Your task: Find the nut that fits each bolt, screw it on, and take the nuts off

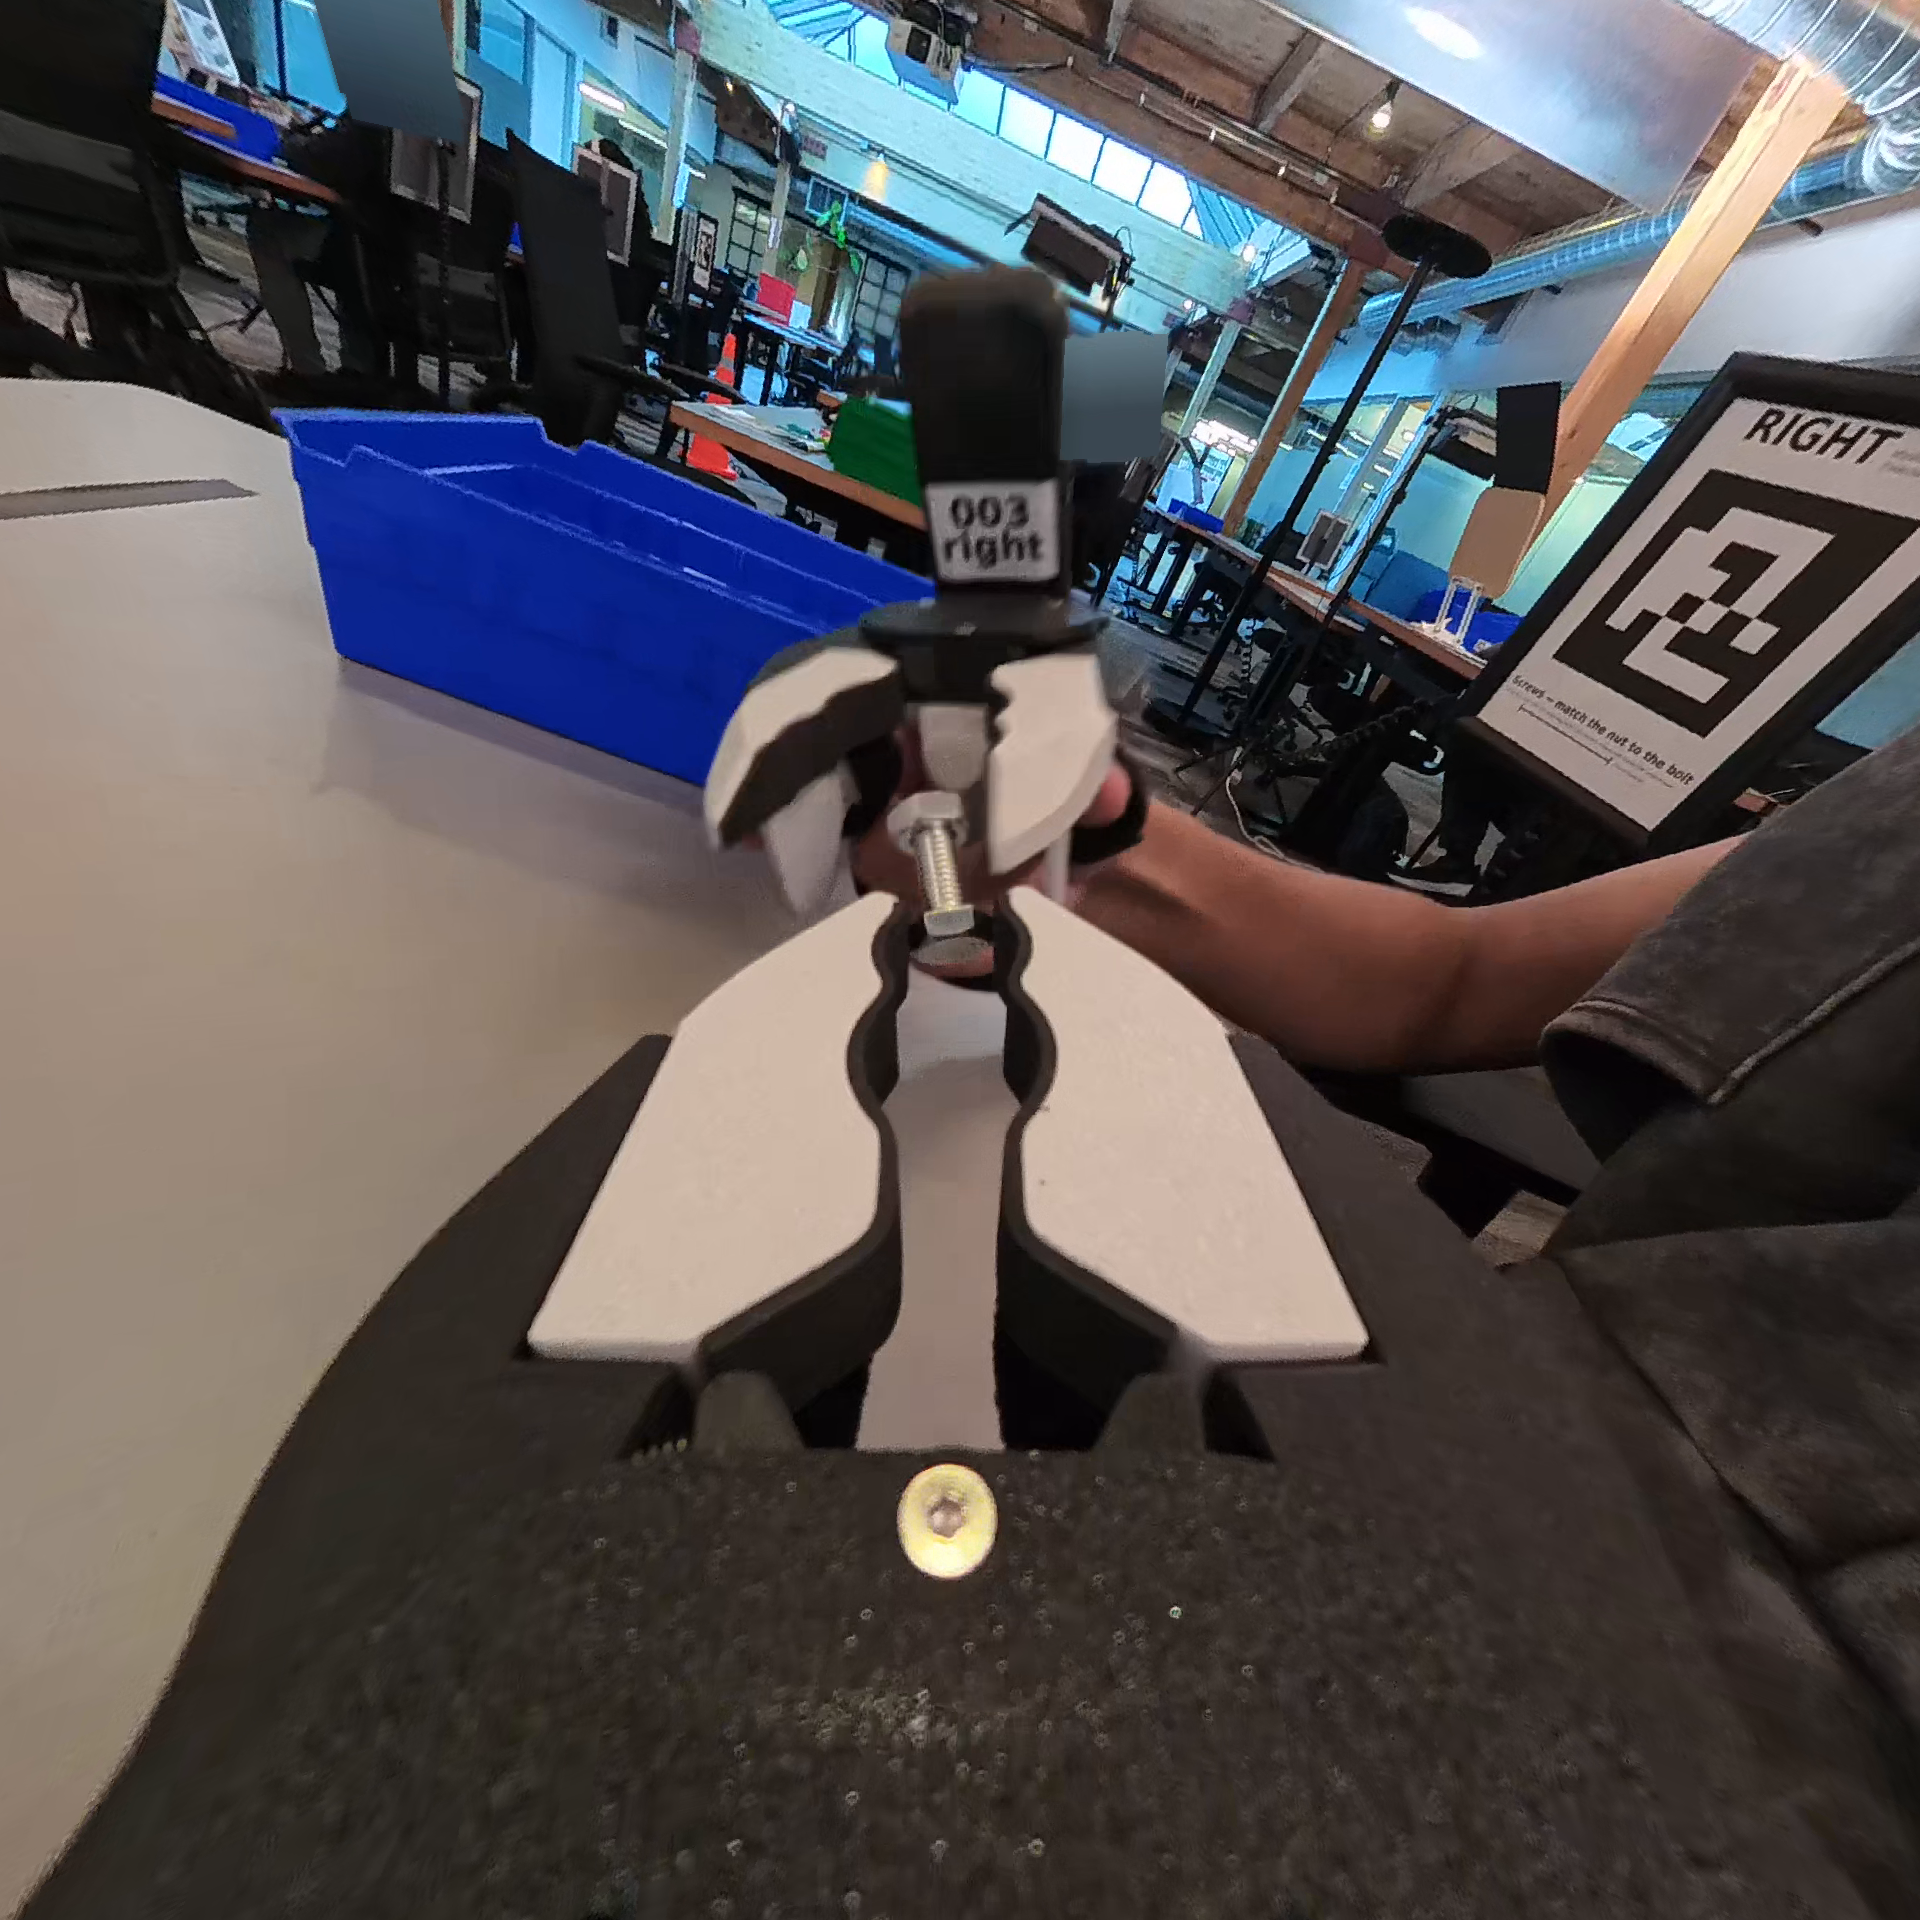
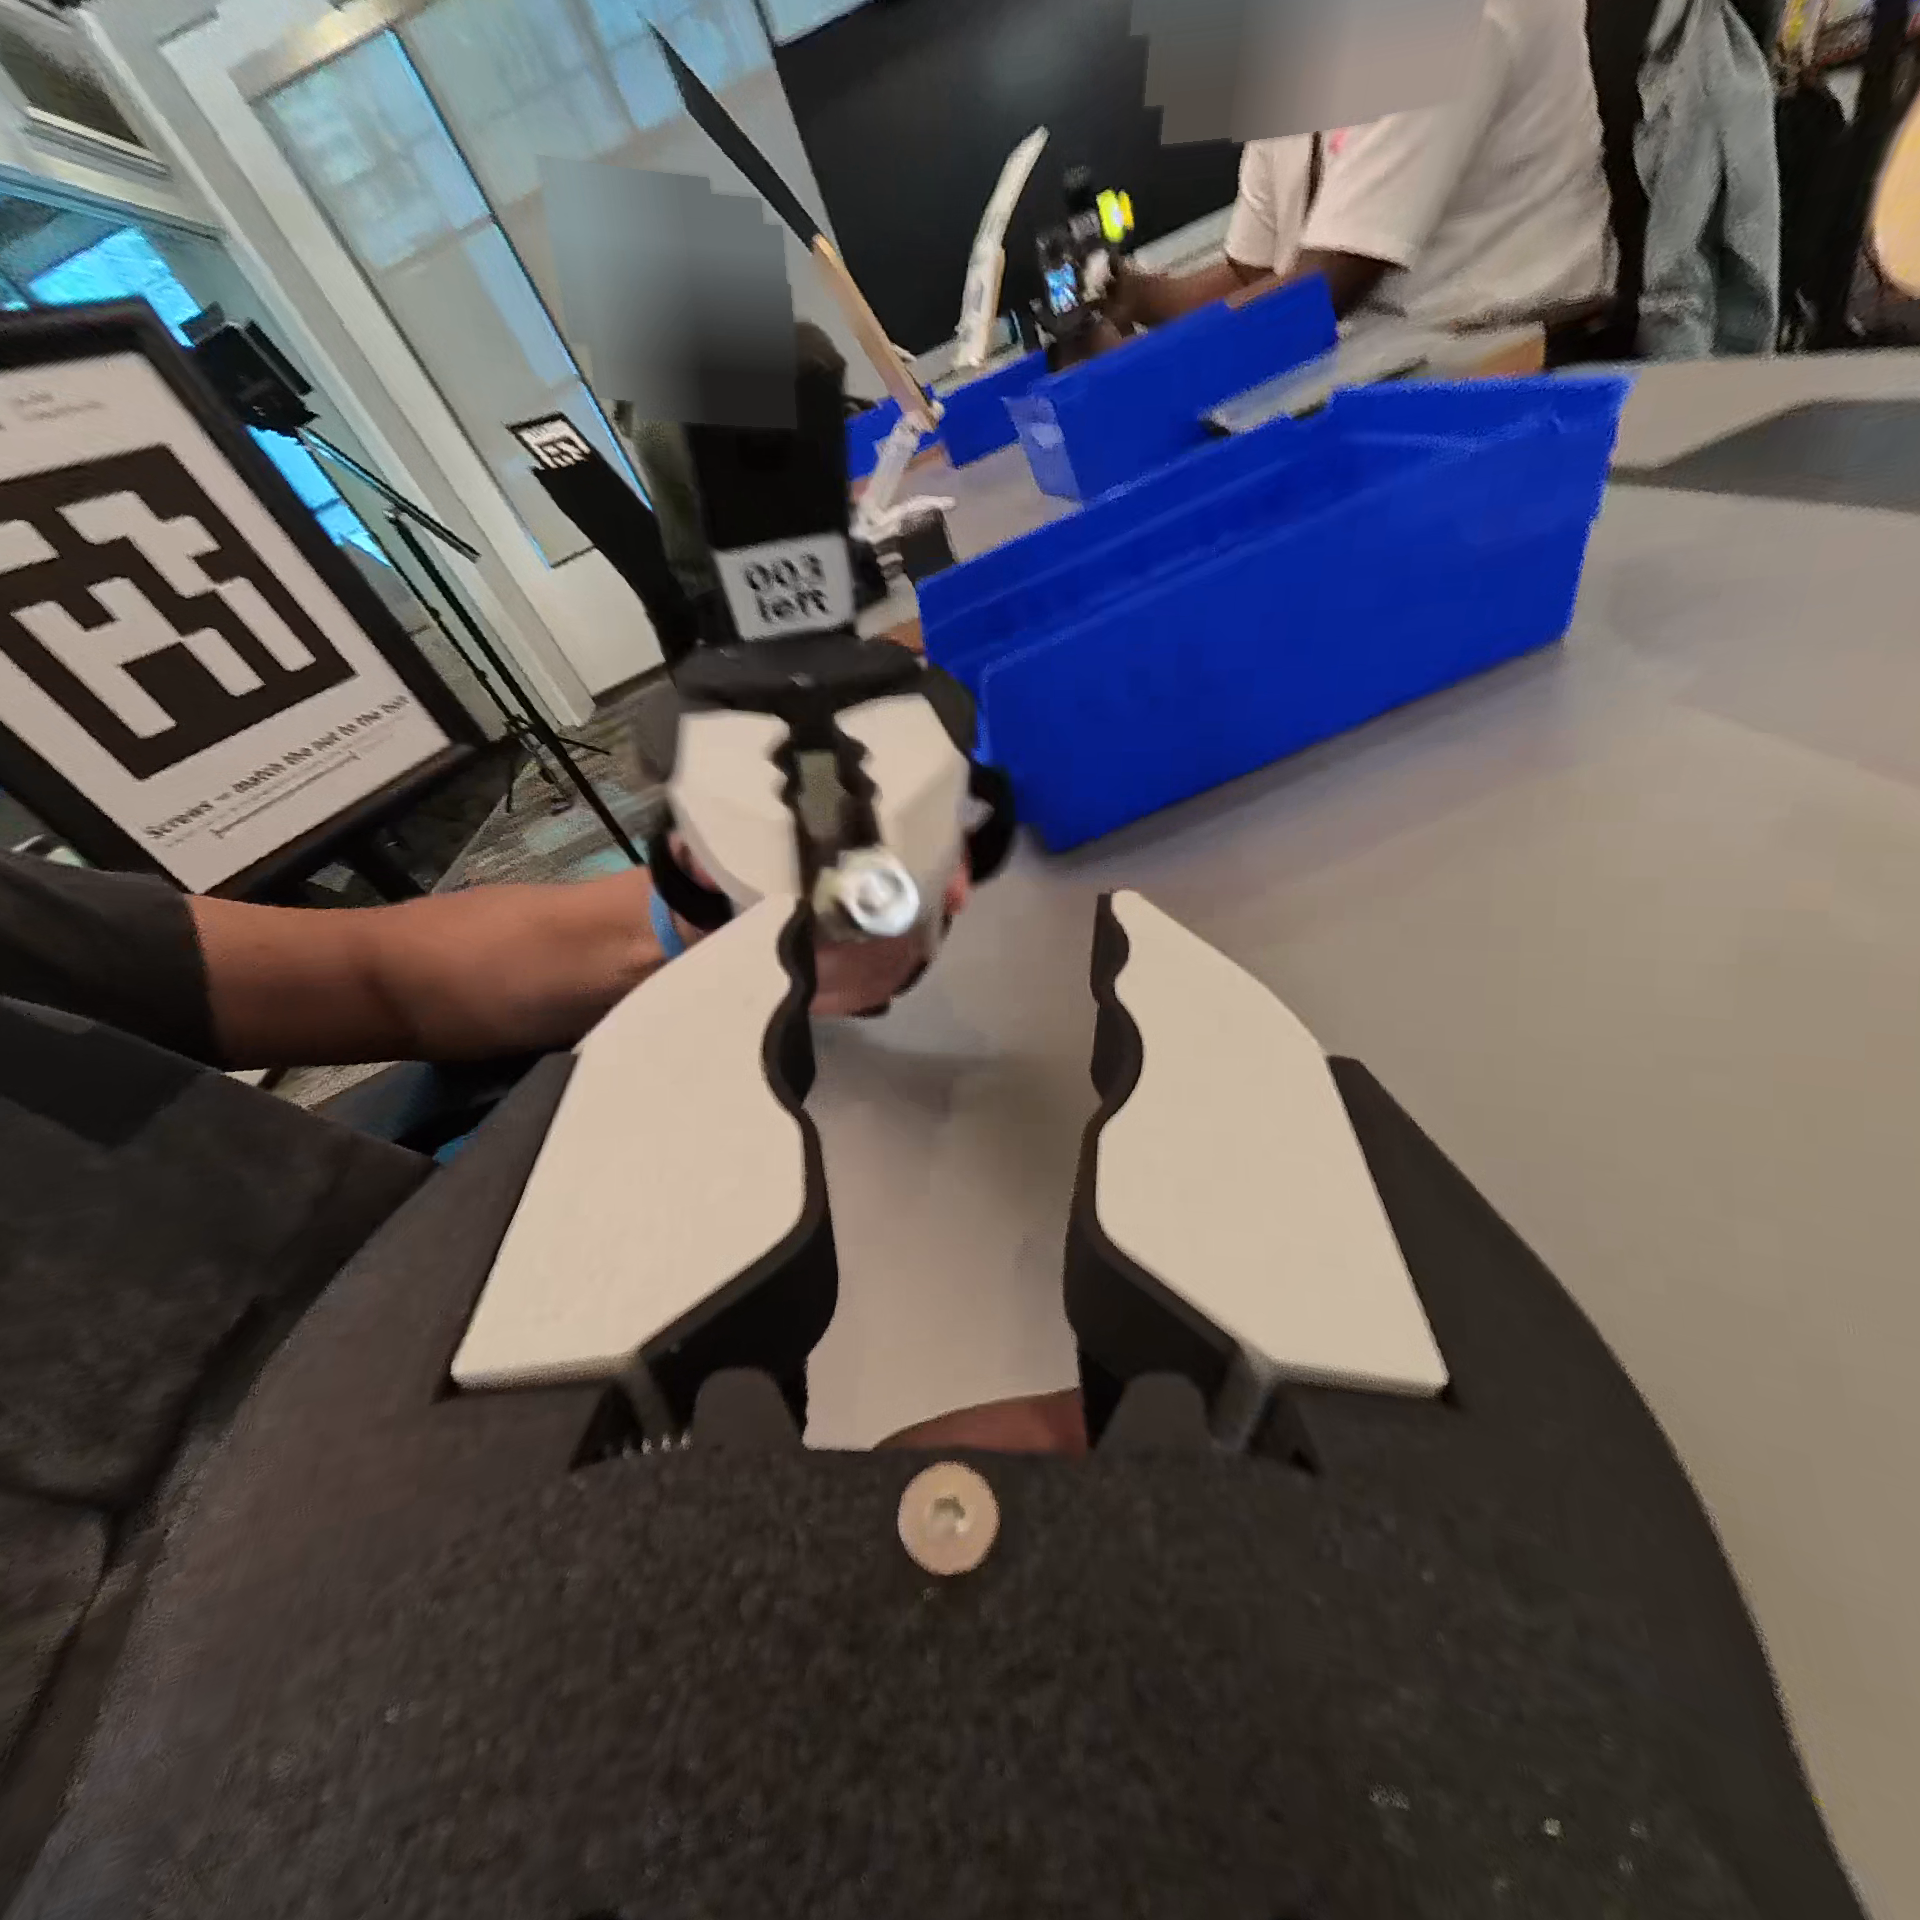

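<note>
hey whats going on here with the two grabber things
A person holds a gripper in each hand above a grey table. The left gripper is shut on the head end of a silver bolt, which carries a nut at its far end. The right gripper is open, its fingers around the nut end without clamping it. A blue bin sits behind.

1. Each gripper, left (image 1: pixel 951 940) and right (image 2: pixel 940 940), has two white fingers (image 1: pixel 748 1122) with wavy black inner edges.
2. Both sit on a speckled black base with one round silver screw (image 1: pixel 947 1520).
3. Each black handle (image 1: pixel 987 416) carries a white label.
4. The person wears dark grey sleeves (image 1: pixel 1704 997).
</note>
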The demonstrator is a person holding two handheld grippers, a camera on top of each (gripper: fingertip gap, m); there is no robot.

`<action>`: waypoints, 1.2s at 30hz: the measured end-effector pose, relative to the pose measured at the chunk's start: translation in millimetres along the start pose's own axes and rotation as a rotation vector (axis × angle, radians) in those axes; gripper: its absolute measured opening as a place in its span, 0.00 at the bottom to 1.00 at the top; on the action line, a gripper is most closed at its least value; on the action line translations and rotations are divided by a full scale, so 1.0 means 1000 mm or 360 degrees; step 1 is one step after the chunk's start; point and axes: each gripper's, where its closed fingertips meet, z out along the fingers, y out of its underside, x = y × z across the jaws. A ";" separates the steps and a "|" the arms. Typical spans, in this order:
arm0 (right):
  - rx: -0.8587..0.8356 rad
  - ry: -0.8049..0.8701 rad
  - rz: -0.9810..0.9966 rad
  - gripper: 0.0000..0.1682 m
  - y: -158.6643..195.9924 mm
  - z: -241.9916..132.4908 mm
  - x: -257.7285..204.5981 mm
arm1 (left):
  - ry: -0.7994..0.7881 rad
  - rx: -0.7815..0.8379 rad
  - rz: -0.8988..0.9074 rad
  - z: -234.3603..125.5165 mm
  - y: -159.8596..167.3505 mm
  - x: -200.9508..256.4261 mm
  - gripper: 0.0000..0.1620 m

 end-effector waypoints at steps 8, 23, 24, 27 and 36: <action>-0.0116 0.0057 0.0020 0.31 0.020 -0.001 0.014 | 0.0031 0.0018 0.0013 0.000 -0.004 0.006 0.09; -0.0156 0.0068 0.0020 0.32 0.028 -0.001 0.019 | 0.0067 0.0039 -0.0005 -0.001 -0.007 0.009 0.09; -0.0155 0.0057 0.0040 0.32 0.030 -0.002 0.019 | 0.0055 0.0033 0.0000 -0.001 -0.006 0.008 0.09; -0.0074 -0.0012 0.0000 0.32 0.011 -0.003 0.003 | 0.0034 0.0008 -0.0010 -0.001 -0.001 0.004 0.09; -0.0150 0.0065 0.0005 0.31 0.025 -0.003 0.016 | 0.0080 0.0045 -0.0013 -0.002 -0.008 0.011 0.09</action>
